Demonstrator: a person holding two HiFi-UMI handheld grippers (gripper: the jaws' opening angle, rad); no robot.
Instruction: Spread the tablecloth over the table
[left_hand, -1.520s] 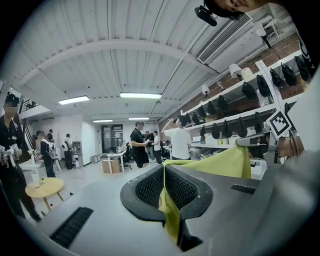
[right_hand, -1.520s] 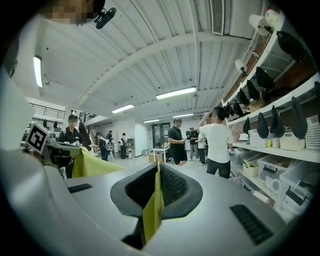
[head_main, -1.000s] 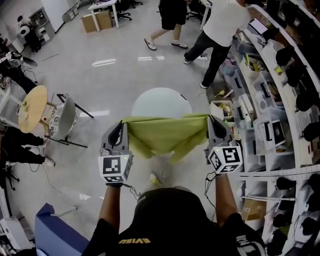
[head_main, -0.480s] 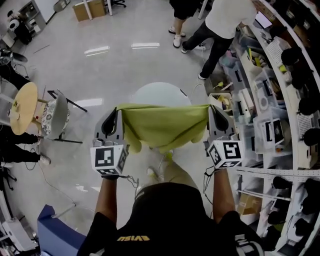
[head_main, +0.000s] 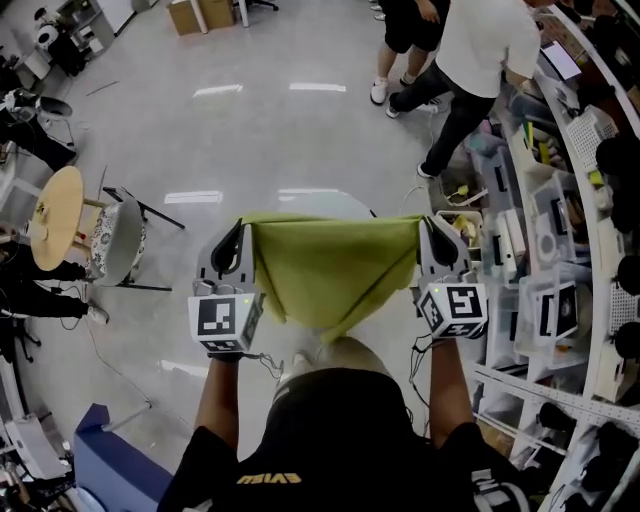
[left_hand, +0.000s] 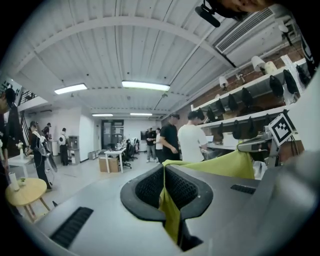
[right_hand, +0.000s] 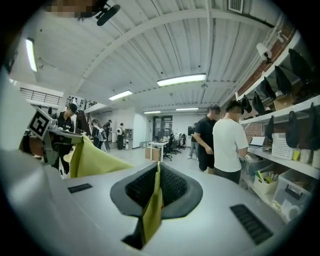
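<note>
A yellow-green tablecloth (head_main: 335, 265) hangs stretched between my two grippers, its lower part sagging to a point in front of me. My left gripper (head_main: 238, 232) is shut on the cloth's left corner, and the fabric is pinched between the black pads (left_hand: 150, 187) in the left gripper view. My right gripper (head_main: 428, 228) is shut on the right corner, with cloth squeezed between its pads (right_hand: 172, 187). Only a thin strip of the round white table (head_main: 340, 204) shows past the cloth's top edge; the rest is hidden beneath it.
A chair (head_main: 118, 240) and a small round wooden table (head_main: 55, 215) stand at the left. Shelves and bins (head_main: 545, 250) line the right side. Two people (head_main: 470, 60) stand ahead on the right. A blue object (head_main: 110, 460) lies at lower left.
Both grippers have carried the stretched cloth forward together. The round white table, plainly visible beyond the cloth before, is now almost wholly covered from view by it.
</note>
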